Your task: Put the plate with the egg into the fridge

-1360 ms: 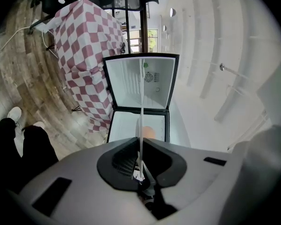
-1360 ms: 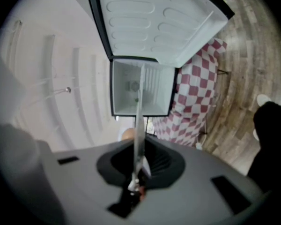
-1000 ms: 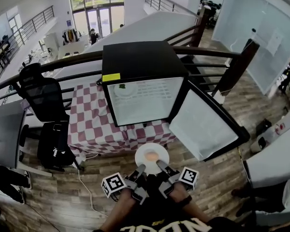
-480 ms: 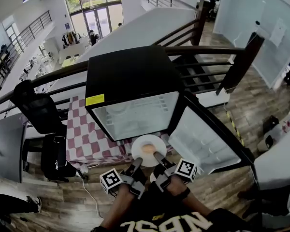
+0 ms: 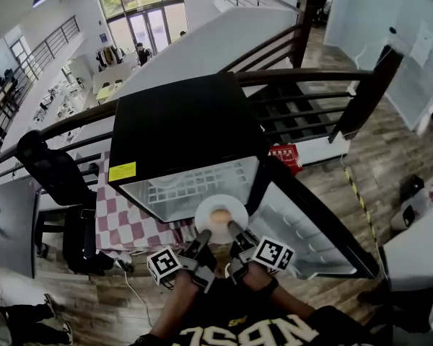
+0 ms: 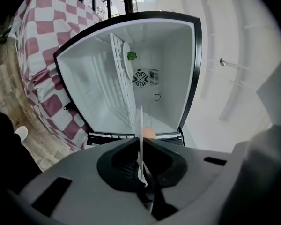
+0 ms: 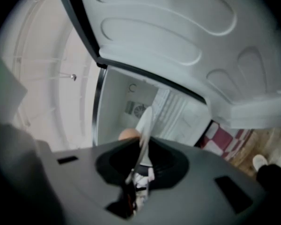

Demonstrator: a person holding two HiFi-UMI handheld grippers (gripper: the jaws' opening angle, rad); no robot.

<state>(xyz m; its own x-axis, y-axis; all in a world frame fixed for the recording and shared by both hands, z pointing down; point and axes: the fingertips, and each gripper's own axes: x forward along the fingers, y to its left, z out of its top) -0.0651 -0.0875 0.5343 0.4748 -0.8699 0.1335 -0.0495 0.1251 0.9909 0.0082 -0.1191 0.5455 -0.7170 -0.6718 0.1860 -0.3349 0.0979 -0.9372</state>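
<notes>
The round white plate with the brown egg at its middle hangs level in the air, right at the mouth of the black compact fridge. Its far rim lies over the lower front edge of the opening; whether it has crossed the sill I cannot tell. I carry it by its near rim. My left gripper is clenched on the rim. My right gripper pinches it beside the left, and its jaws have just been opening a little with the rim between them. Inside the white cabinet a white wire shelf and a round fan grille on the back wall show. The fridge's door stands swung wide at my right. The fridge sits on a red-and-white checked cloth.
</notes>
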